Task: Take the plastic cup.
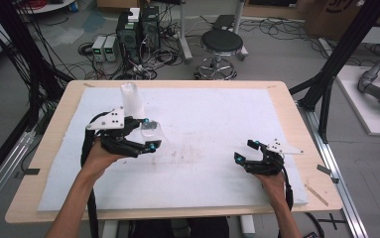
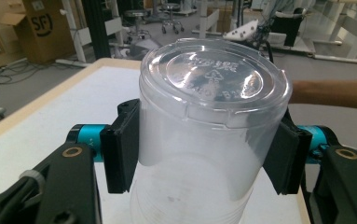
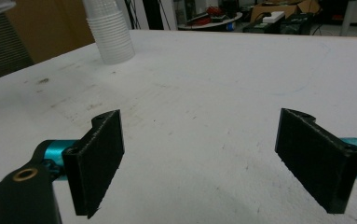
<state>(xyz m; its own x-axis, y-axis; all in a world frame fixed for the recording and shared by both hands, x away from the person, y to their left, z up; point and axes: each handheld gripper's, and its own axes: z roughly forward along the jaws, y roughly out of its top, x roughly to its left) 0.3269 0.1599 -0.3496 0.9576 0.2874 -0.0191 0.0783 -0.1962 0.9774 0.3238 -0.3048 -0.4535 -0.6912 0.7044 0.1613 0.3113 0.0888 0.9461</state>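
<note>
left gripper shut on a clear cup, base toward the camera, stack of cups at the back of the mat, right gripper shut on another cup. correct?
Not quite. The right gripper is open and holds nothing: the right gripper view shows its jaws wide apart over the bare mat. The rest stands: the left gripper is shut on a clear cup, base toward the camera, and the stack of cups stands at the back.

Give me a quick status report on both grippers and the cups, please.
Left gripper shut on clear plastic cup, bottom toward its camera. Right gripper open, empty, over white table mat. Stack of clear cups upright behind left gripper. Nothing in the way.
</note>
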